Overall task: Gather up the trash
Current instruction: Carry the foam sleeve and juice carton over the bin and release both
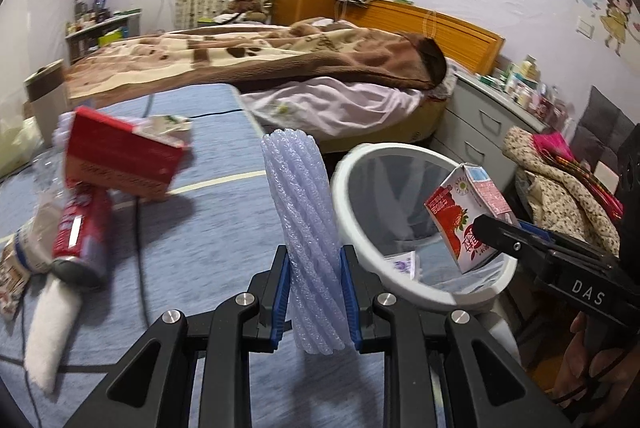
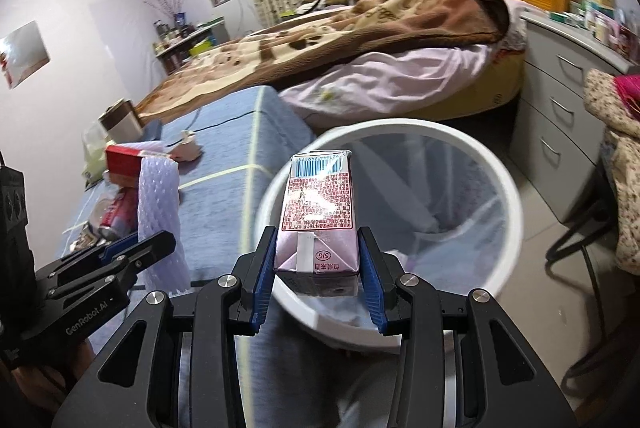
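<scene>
My left gripper is shut on a pale foam net sleeve, held upright above the blue bench, just left of the white trash bin. It also shows in the right wrist view. My right gripper is shut on a pink strawberry milk carton and holds it over the near rim of the bin. The carton also shows in the left wrist view. The bin has a clear liner and a small piece of trash at the bottom.
On the blue bench lie a red box, a red can, a clear plastic bottle and a white foam piece. A bed with a brown blanket is behind. Grey drawers and a chair with clothes stand right.
</scene>
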`<state>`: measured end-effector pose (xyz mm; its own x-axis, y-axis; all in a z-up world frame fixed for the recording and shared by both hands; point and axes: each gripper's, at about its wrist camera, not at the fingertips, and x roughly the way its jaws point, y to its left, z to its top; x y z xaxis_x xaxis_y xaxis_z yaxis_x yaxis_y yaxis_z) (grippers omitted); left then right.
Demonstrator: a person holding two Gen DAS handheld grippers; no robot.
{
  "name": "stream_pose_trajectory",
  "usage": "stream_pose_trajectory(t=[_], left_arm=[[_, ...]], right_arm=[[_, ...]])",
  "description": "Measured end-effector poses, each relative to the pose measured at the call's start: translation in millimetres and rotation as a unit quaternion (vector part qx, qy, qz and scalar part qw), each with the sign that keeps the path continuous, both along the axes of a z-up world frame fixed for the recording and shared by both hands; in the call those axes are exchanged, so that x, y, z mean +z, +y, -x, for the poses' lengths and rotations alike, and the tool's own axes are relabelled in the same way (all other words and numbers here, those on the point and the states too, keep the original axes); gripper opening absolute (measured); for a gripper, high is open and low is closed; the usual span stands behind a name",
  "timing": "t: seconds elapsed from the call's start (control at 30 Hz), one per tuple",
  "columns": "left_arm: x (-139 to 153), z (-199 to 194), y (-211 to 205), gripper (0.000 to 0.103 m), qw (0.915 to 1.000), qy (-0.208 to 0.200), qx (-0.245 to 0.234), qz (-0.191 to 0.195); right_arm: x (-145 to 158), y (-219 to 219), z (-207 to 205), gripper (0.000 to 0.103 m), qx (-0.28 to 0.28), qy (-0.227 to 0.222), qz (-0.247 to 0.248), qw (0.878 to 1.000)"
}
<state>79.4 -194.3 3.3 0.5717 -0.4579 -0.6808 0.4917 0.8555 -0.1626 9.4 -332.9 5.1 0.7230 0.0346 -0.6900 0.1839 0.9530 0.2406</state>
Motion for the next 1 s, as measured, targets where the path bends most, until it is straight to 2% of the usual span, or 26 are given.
stream_pose_trajectory(t=[0.47,0.83,0.9,0.97,1.0], left_arm=[[-13,-9,-63,0.025,0.9969,0.020,-0.076,0.006],[-26,-23,-82,0.026,0.9943,0.043,-0.097,0.014],[-26,-25,-81,0.029,0.9942,0.045,-0.095,0.019],[-25,-26,-79,0.040,0.9943,0.046,-0.093,0.024],[-24,-26,-78,0.042,0.9943,0.046,-0.093,0.027]], right_arm=[[-11,-26,6,0.041,-0.034,0.024,0.002,0.999],[-19,-39,5,0.041,-0.051,0.046,-0.002,0.998],[-19,-40,6,0.044,-0.056,0.045,-0.002,0.997],[-17,-41,7,0.058,-0.058,0.040,-0.004,0.997],[-16,-41,8,0.059,-0.058,0.038,-0.004,0.998]])
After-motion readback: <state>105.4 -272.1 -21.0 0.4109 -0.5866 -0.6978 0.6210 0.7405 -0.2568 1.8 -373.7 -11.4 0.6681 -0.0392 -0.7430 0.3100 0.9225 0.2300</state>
